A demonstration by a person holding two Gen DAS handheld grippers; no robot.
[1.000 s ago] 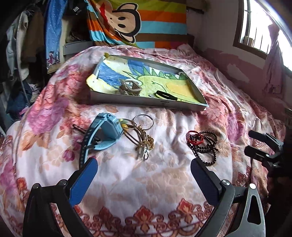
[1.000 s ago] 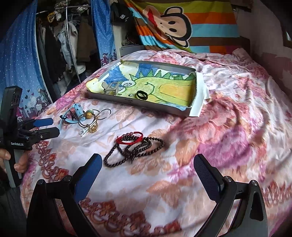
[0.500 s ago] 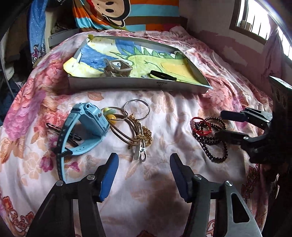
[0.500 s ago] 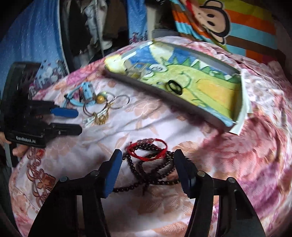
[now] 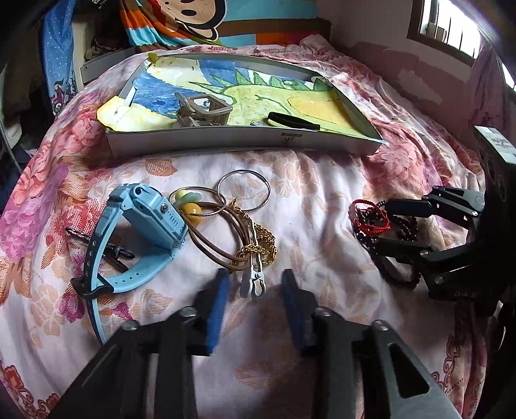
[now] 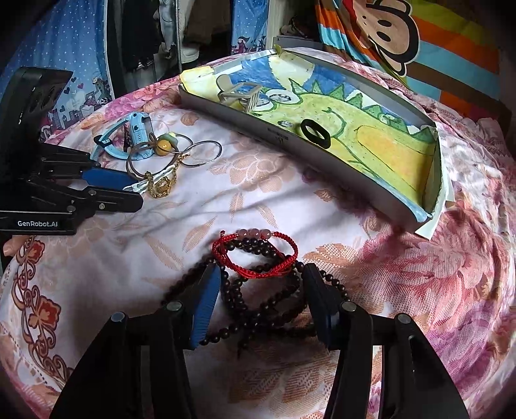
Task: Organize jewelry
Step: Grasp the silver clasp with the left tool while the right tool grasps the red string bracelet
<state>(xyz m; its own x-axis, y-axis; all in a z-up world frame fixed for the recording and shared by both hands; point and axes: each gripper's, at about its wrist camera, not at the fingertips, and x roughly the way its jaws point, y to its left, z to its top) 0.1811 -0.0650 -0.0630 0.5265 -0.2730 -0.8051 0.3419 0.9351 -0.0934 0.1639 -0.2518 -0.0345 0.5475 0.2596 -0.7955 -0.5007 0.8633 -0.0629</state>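
My left gripper (image 5: 254,283) is open, its fingers on either side of a white clip (image 5: 253,280) that lies beside a gold chain (image 5: 261,246), brown cord loops (image 5: 222,238) and a metal ring (image 5: 243,190). A blue watch (image 5: 148,225) lies left of them. My right gripper (image 6: 261,283) is open, straddling dark bead strands (image 6: 254,303) and a red cord bracelet (image 6: 254,256). A shallow tray (image 5: 238,138) with a dinosaur drawing holds a grey hair claw (image 5: 203,109) and a black ring (image 5: 290,121).
Everything lies on a floral bedspread (image 5: 322,193). A dark hair clip (image 5: 100,245) lies under the watch strap. A monkey-print pillow (image 6: 387,32) is behind the tray. Clothes hang at the left (image 6: 145,32). A window (image 5: 451,29) is at right.
Both grippers moved forward and down and narrowed their fingers. The left now brackets the white clip; the right now brackets the beads and red bracelet.
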